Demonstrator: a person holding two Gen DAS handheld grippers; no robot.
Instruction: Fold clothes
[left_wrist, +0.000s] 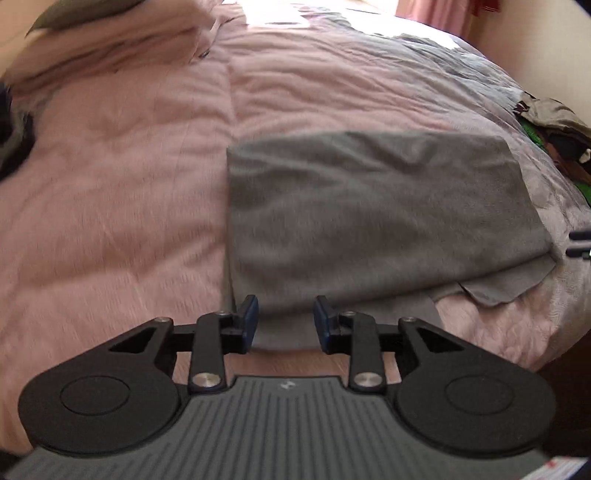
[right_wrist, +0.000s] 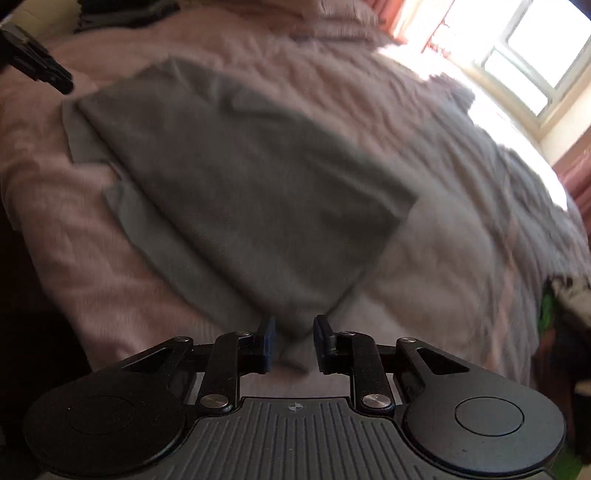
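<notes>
Because it is soft knit cloth lying limp on a quilt, the folded grey garment (left_wrist: 369, 214) should be light and floppy, with no stiffness of its own: lifted by one point it would likely sag and the layers slide apart, so the safer hold seems to be a pinch through all layers at a corner or along the near edge, one gripper at each end. It lies across the centre and right of the left wrist view on the pink bedspread (left_wrist: 110, 184), a loose lower layer sticking out at its lower right corner. The left gripper (left_wrist: 285, 321) sits at the bottom centre of that view with its blue pads parted moderately and nothing between them; the garment's near left edge lies just ahead of and between the fingertips, though whether they touch it cannot be told through the blur. In the right wrist view the right gripper (right_wrist: 294, 345) is likewise parted and empty, and the garment (right_wrist: 240, 184) fills the middle of the frame, tapering down to a corner that points right at the gap between the jaws. A heap of other clothes (left_wrist: 554, 140) shows at the right edge of the left view.
</notes>
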